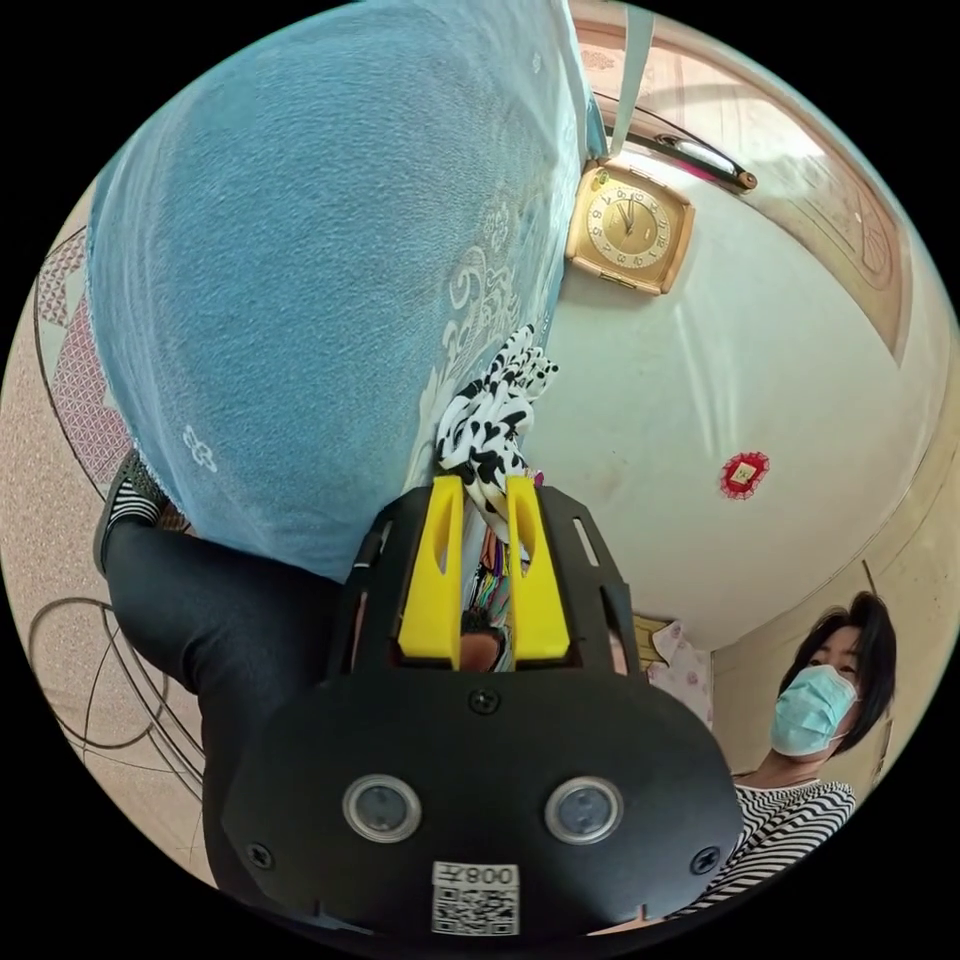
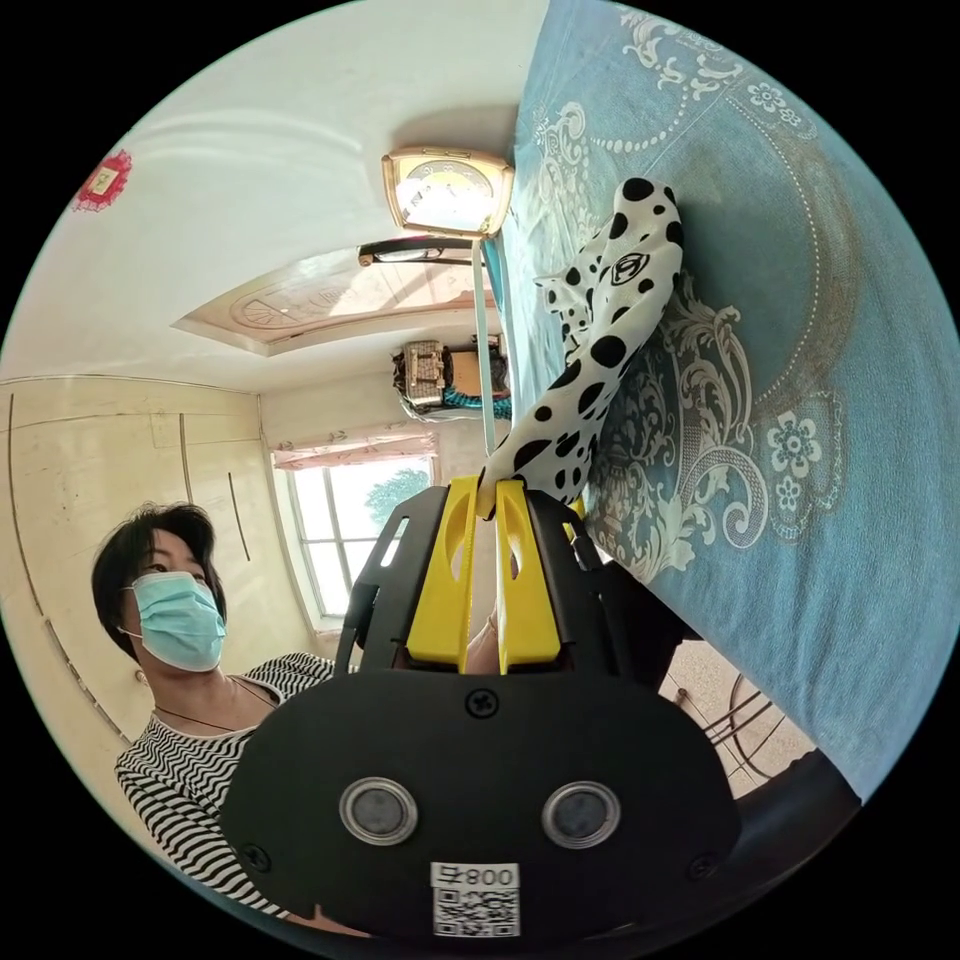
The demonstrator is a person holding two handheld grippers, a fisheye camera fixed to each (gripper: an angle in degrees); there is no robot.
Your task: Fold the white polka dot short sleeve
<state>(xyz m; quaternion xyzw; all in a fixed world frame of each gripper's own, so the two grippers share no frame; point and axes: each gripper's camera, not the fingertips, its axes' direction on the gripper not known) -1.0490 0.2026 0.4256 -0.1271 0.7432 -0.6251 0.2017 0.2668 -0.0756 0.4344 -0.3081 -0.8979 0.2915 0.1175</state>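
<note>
The white top with black dots [image 1: 495, 415] is bunched up between the yellow jaws of my left gripper [image 1: 484, 490], which is shut on it beside the blue tablecloth [image 1: 300, 270]. In the right gripper view the same garment [image 2: 600, 330] stretches from the blue cloth-covered table [image 2: 800, 300] down into my right gripper [image 2: 487, 492], whose yellow jaws are shut on an end of it. Both views are rolled sideways, so the table stands like a wall.
A person in a striped top [image 2: 190, 760] and a face mask holds the grippers. A gold square clock [image 1: 628, 228] hangs on the white wall. A window [image 2: 350, 530] lies behind. Patterned floor [image 1: 60, 560] shows at the left edge.
</note>
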